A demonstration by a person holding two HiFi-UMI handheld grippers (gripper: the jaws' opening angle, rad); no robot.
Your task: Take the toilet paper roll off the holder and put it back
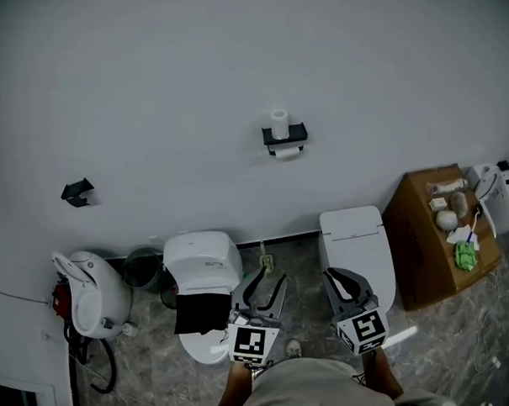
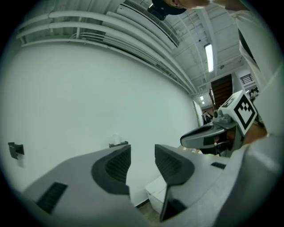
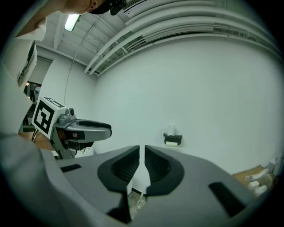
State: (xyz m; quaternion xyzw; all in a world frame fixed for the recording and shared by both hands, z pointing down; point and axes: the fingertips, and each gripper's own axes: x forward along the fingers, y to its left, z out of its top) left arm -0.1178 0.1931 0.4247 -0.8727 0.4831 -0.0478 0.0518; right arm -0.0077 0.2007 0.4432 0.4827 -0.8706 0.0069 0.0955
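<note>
While the white wall (image 1: 232,64) fills the whole upper half of the head view, everything else crowds the lower edge. At the right a cardboard box (image 1: 421,249) carries several pale items (image 1: 448,206) and one green thing (image 1: 466,256) at its top; whether they lie inside it or on a closed lid cannot be told. Two white toilets sit at bottom centre: the left toilet (image 1: 202,259) with a black patch over its seat, and the right toilet (image 1: 353,236) with its lid down. At lower left stands a rounded white appliance (image 1: 90,298), and between it and the left toilet is a dark round bin (image 1: 144,268) whose contents cannot be made out.

Low in the middle, the left gripper (image 1: 272,279) has its jaws a little apart with only bare wall between them. The right gripper (image 1: 332,276) has its jaws drawn nearly together, a thin slit left, holding nothing.

Well apart from both, right of centre on the wall, the black holder (image 1: 284,138) bears the toilet paper roll (image 1: 287,153) hung beneath it and a spare roll (image 1: 280,123) upright on top. A small black bracket (image 1: 77,191) sits at middle left.
</note>
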